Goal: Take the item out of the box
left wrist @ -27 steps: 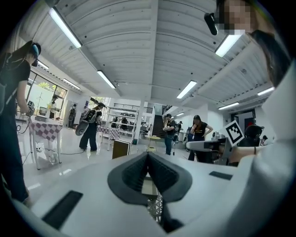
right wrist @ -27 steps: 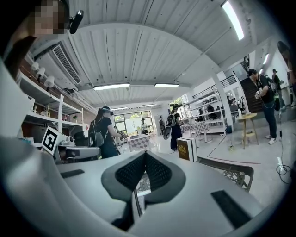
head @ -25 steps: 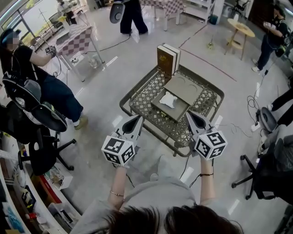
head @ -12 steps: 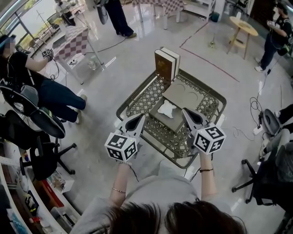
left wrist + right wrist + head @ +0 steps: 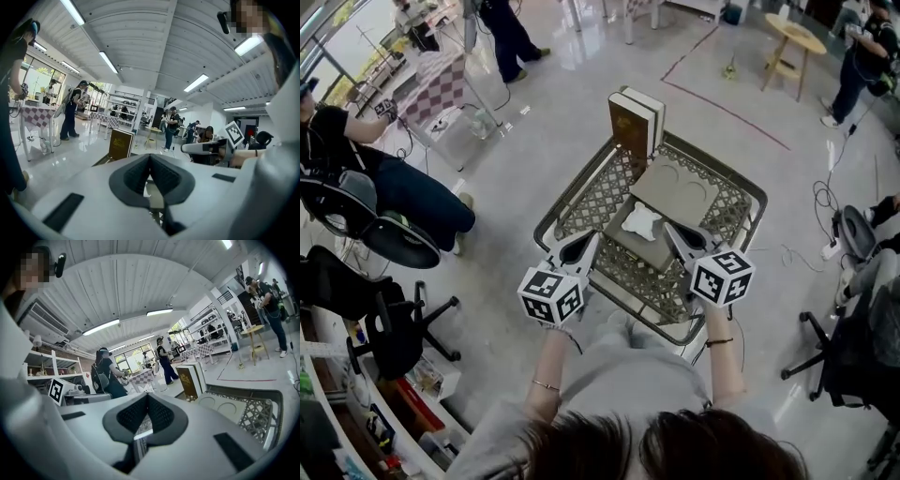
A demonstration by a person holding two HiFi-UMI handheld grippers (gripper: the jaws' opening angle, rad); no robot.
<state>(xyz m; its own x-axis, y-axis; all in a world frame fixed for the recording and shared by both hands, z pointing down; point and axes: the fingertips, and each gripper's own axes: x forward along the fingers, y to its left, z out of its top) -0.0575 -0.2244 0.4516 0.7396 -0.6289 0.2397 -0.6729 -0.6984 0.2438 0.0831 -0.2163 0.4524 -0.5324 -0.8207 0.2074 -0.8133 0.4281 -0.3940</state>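
An open grey-green box [image 5: 649,246] lies on a metal lattice table [image 5: 591,202], its lid [image 5: 677,190] folded back and showing two round recesses. A crumpled white item [image 5: 640,221] rests inside the box. My left gripper [image 5: 588,241] hovers shut over the table's near edge, just left of the box. My right gripper [image 5: 667,228] is shut too, its tip at the box's right near corner. Both hold nothing. The left gripper view shows its shut pads [image 5: 150,157]. The right gripper view shows shut pads [image 5: 147,395] and the lid [image 5: 225,406].
A brown book-shaped case [image 5: 630,127] stands upright at the table's far edge. Office chairs [image 5: 389,239] and a seated person [image 5: 356,150] are at the left. A round wooden table [image 5: 795,37] and standing people are farther off. Cables [image 5: 825,225] lie on the floor at the right.
Both grippers have moved forward from in front of the table to either side of the open box. They stayed shut. A person in the background walked off to the left.
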